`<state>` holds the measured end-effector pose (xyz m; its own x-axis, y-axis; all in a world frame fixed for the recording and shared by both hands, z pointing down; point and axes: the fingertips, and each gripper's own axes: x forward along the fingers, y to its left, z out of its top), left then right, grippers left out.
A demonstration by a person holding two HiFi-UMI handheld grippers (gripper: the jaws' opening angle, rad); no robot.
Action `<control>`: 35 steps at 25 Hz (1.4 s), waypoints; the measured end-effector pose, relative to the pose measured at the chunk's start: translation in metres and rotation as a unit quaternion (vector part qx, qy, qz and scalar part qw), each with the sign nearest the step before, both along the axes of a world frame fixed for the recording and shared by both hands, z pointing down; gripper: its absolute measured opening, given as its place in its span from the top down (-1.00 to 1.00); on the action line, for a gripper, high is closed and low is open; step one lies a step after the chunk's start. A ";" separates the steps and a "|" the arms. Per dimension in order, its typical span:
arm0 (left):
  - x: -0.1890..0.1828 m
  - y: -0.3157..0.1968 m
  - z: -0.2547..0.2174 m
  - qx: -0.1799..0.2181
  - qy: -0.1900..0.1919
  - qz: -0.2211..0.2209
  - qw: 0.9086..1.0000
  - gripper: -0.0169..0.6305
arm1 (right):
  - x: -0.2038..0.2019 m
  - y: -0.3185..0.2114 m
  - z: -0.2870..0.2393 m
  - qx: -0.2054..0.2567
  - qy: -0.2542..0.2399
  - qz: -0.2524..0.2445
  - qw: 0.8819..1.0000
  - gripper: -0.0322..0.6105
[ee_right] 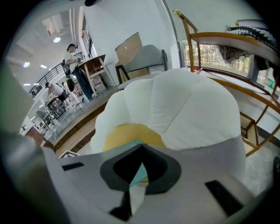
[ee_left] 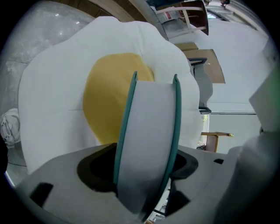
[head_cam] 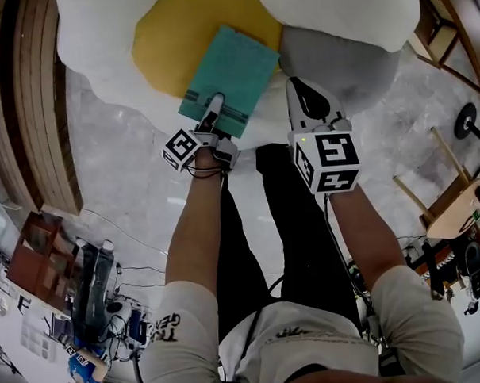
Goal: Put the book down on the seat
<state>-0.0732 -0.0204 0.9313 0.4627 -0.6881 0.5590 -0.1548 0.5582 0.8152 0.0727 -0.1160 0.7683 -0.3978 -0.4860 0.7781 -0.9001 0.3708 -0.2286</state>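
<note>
A teal book [head_cam: 231, 68] lies tilted on the yellow middle [head_cam: 166, 47] of a white fried-egg-shaped seat [head_cam: 98, 42]. My left gripper [head_cam: 215, 103] is at the book's near edge. In the left gripper view the book's pale page edge [ee_left: 151, 131] stands between the two jaws, which are open with slim dark gaps beside the teal covers. My right gripper [head_cam: 303, 89] hovers to the right of the book, shut and empty, over a grey cushion [head_cam: 338, 63]. In the right gripper view a sliver of the book [ee_right: 139, 173] shows past the closed jaws, in front of the seat [ee_right: 175, 109].
The person's black-trousered legs [head_cam: 281, 225] stand against the seat's front. Marble floor [head_cam: 121, 192] surrounds it. A wooden wall panel [head_cam: 29, 101] runs along the left, and wooden furniture [head_cam: 451, 209] stands at the right. A wooden frame [ee_right: 192, 39] rises behind the seat, with people [ee_right: 70, 54] far off.
</note>
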 end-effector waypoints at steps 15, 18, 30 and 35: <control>-0.026 0.027 0.011 -0.059 -0.079 0.073 0.992 -0.18 | -0.021 0.005 -0.003 -0.007 0.003 -0.023 1.000 0.81; -0.028 0.040 0.010 -0.074 -0.093 0.089 0.989 -0.22 | -0.021 0.008 -0.006 -0.006 0.006 -0.024 1.000 0.81; -0.049 0.045 -0.038 -0.067 -0.231 0.161 0.957 0.88 | -0.043 0.007 -0.050 0.020 -0.007 -0.006 1.000 0.81; -0.042 0.019 -0.102 0.017 -0.272 0.194 0.942 0.89 | -0.052 0.021 -0.080 0.029 -0.001 -0.012 1.000 0.81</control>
<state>-0.1147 -0.0018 0.8296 0.3349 -0.5474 0.7669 -0.7422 0.3482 0.5726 0.0205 -0.0948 0.6888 -0.4116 -0.5203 0.7483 -0.8902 0.4055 -0.2076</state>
